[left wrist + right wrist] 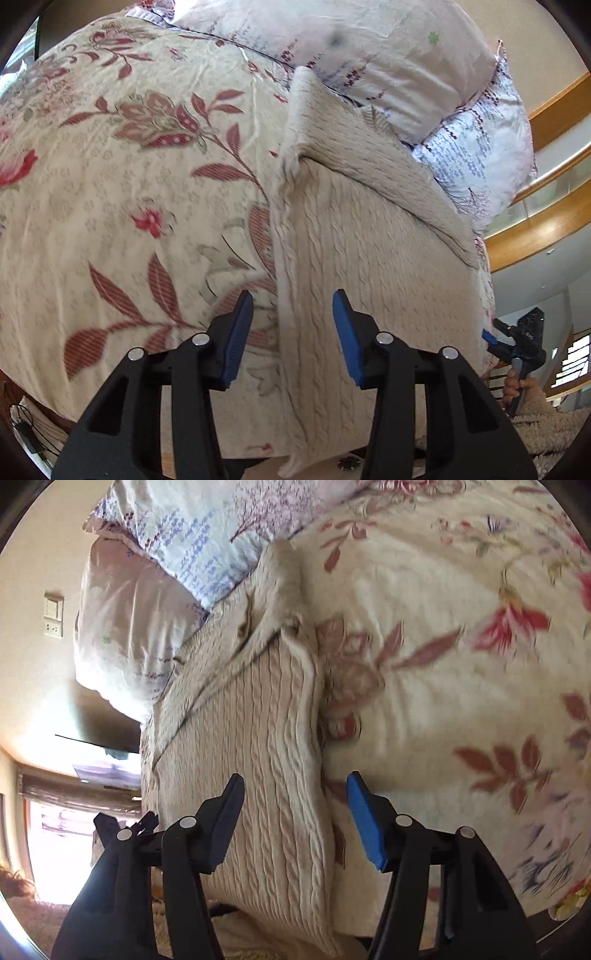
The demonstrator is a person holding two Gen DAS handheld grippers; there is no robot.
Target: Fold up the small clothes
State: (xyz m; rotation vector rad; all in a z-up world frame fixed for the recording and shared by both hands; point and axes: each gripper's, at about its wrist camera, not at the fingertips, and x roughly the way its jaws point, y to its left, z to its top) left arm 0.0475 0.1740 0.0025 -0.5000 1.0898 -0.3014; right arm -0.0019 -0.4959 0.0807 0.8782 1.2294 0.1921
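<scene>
A cream cable-knit sweater [369, 266] lies flat on the floral bedspread [122, 192], with a sleeve folded across its upper part. It also shows in the right wrist view [255, 746]. My left gripper [293, 336] is open and empty, its jaws either side of the sweater's long left edge near the hem. My right gripper [295, 819] is open and empty, its jaws either side of the sweater's other long edge near the hem. The right gripper also shows in the left wrist view [517, 339] at the sweater's right side.
Two patterned pillows [388, 55] lie at the head of the bed beyond the sweater, also in the right wrist view [192, 542]. The floral bedspread [461, 664] stretches away beside the sweater. A wooden railing [546, 221] curves at the right.
</scene>
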